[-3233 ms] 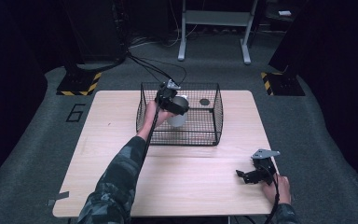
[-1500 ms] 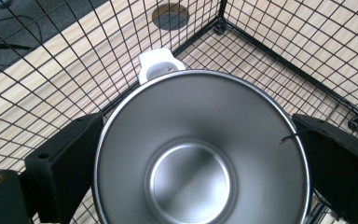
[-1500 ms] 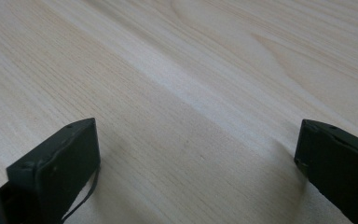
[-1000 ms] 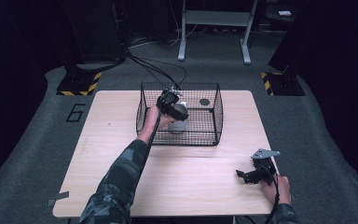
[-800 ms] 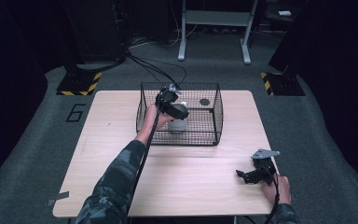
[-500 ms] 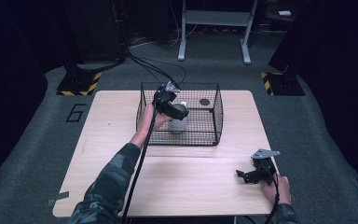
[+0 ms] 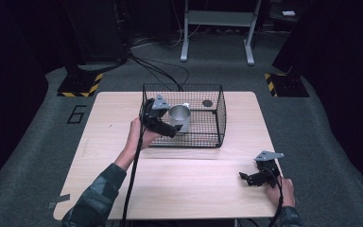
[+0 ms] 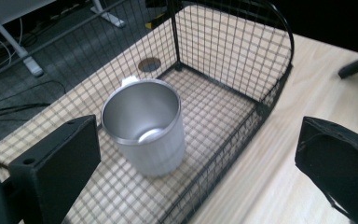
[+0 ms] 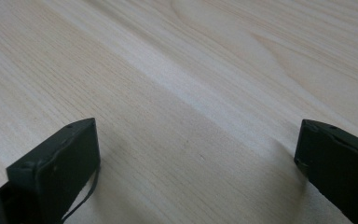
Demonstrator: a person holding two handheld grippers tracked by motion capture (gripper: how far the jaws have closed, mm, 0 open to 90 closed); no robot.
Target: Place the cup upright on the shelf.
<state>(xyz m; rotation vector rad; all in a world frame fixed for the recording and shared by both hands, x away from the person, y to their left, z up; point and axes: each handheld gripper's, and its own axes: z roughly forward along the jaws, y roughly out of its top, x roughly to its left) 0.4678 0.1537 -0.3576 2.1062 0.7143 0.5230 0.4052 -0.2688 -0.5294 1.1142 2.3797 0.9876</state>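
High view: left gripper (image 7: 170,131) sits at the near-left edge of the black wire basket (image 7: 220,113) on the wooden table (image 7: 123,142), just beside the steel cup (image 7: 179,117), which stands upright inside the basket's left half. Right gripper (image 7: 246,178) lies low at the table's near-right corner, well apart.
Left gripper view: jaws spread wide, nothing between them; cup (image 8: 144,126) upright on the basket floor, mouth open upward.
Right gripper view: jaws wide apart over bare tabletop (image 9: 191,93), holding nothing.
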